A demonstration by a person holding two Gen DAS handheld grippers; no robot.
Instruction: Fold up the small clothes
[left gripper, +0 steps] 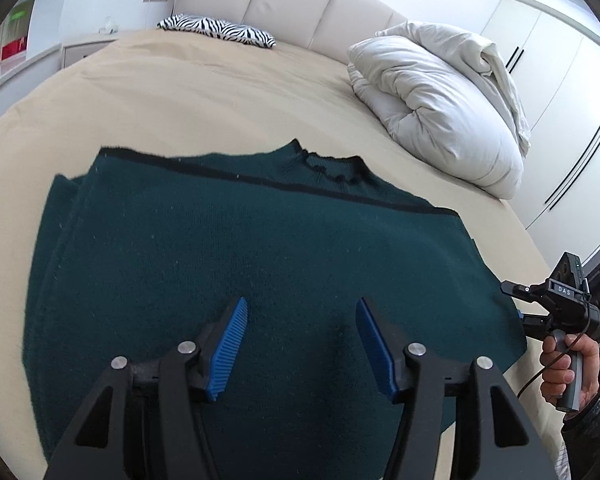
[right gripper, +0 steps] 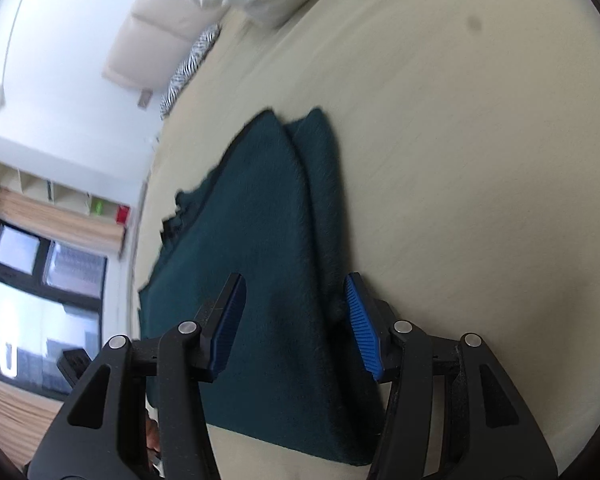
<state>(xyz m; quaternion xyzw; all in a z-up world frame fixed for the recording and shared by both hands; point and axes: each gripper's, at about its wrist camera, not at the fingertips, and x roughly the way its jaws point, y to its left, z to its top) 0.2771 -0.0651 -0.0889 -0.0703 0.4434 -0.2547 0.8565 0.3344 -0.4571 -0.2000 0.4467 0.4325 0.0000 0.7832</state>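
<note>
A dark green sweater lies flat on the beige bed, collar at the far side and sleeves folded in over the body. My left gripper hovers open above the sweater's near middle, with nothing between its blue pads. At the sweater's right edge a hand holds my right gripper. In the right wrist view the sweater runs lengthwise away from the camera. There my right gripper stands open over the near end, its right pad beside the folded side edge and not pinching cloth.
A rolled white duvet lies at the bed's far right and a zebra-print pillow rests by the cream headboard. White wardrobe doors line the right side. A window shows beyond the bed.
</note>
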